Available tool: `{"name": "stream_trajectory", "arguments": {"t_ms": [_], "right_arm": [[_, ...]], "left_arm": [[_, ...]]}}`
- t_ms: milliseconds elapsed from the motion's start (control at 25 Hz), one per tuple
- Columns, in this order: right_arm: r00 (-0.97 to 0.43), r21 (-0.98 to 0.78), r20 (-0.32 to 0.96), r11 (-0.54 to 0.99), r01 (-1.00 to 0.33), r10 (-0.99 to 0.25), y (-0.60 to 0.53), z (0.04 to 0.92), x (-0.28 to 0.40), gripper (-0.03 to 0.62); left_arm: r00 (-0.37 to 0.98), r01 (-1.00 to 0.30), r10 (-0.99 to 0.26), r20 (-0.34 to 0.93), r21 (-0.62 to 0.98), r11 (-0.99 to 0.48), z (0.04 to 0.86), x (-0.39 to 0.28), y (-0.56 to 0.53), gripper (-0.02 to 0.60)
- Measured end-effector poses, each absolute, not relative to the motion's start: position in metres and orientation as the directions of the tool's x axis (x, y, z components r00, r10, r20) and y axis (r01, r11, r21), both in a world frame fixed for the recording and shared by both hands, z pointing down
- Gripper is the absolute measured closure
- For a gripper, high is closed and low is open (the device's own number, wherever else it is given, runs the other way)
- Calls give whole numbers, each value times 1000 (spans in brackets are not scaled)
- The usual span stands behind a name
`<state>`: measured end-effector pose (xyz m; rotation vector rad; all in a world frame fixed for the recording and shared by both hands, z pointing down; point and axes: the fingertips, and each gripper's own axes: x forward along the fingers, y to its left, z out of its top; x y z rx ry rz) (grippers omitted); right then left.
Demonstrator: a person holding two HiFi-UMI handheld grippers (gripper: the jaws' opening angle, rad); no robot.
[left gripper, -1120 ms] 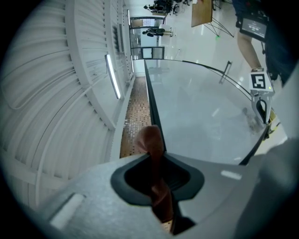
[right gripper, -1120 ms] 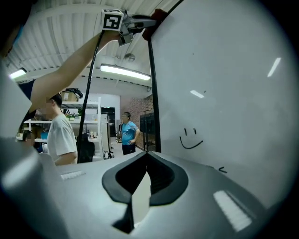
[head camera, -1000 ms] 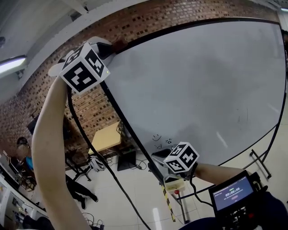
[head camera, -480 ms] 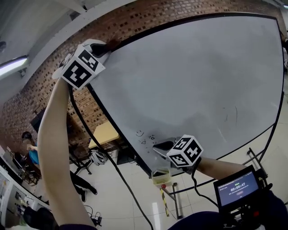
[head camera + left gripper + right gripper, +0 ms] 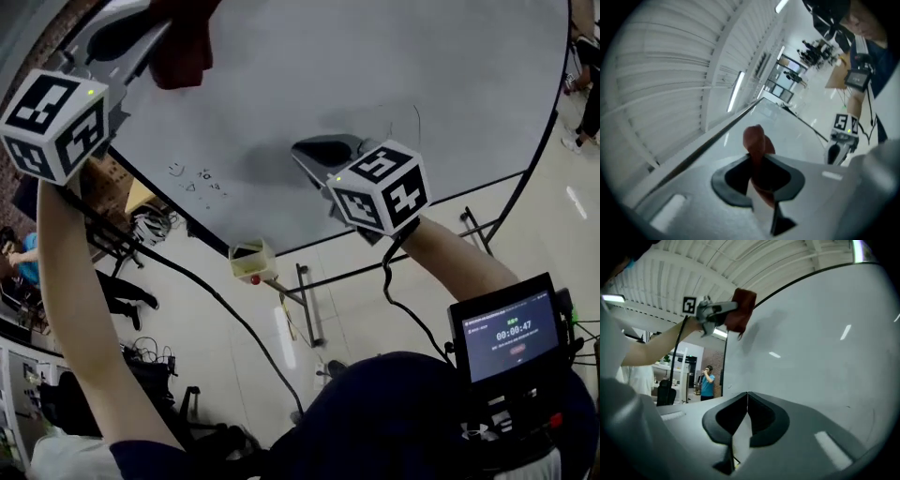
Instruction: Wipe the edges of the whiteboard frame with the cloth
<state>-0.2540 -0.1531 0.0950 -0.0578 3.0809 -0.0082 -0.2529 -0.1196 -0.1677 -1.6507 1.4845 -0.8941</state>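
My left gripper (image 5: 169, 33) is raised at the upper left and shut on a dark red cloth (image 5: 186, 52). The cloth hangs over the white face of the whiteboard (image 5: 394, 66). The left gripper view shows the cloth (image 5: 755, 140) pinched between the jaws, a little to the right of the board's dark frame edge (image 5: 712, 139). In the right gripper view the cloth (image 5: 740, 310) is near the frame's top edge (image 5: 797, 280); I cannot tell whether it touches. My right gripper (image 5: 314, 150) is shut on nothing, held in front of the board's lower part.
A small yellow box (image 5: 249, 262) hangs at the board's lower frame, above the stand's metal legs (image 5: 309, 314). A cable (image 5: 187, 281) trails from the left gripper. A screen device (image 5: 506, 328) sits at the lower right. A person in blue (image 5: 708, 380) stands far off.
The head view has swung down and left. My left gripper with the cloth has come off the frame's upper left corner onto the board face. The right gripper has risen in front of the board.
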Motion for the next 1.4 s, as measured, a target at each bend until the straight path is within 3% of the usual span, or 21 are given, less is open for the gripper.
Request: {"name": "stream_trajectory", "arguments": {"t_ms": [120, 320, 440, 600, 760, 920, 1400], "right_arm": [[-989, -80, -88, 990, -113, -120, -177, 96, -191, 583], [-968, -105, -46, 965, -239, -245, -211, 152, -132, 583], [-948, -75, -10, 946, -317, -318, -217, 191, -105, 583], [-943, -46, -24, 942, -332, -333, -202, 228, -80, 583], [-931, -21, -31, 932, -362, -363, -169, 252, -51, 583], [-923, -61, -18, 921, -384, -385, -137, 273, -40, 583], [-954, 18, -46, 955, -297, -296, -41, 261, -55, 583]], "left_arm": [[144, -705, -989, -30, -705, -82, -93, -211, -119, 523], [72, -924, -997, 20, -375, -74, 82, -183, -117, 522], [70, -991, -996, 52, -107, -75, 160, -160, -102, 522], [23, -998, -996, 90, 53, -18, 235, -131, -73, 522], [-20, -994, -994, 107, 107, 31, 278, -111, -39, 522], [-48, -996, -990, 132, 63, 57, 302, -107, -11, 522], [-15, -999, -994, 106, 32, 18, 318, -89, 34, 522]]}}
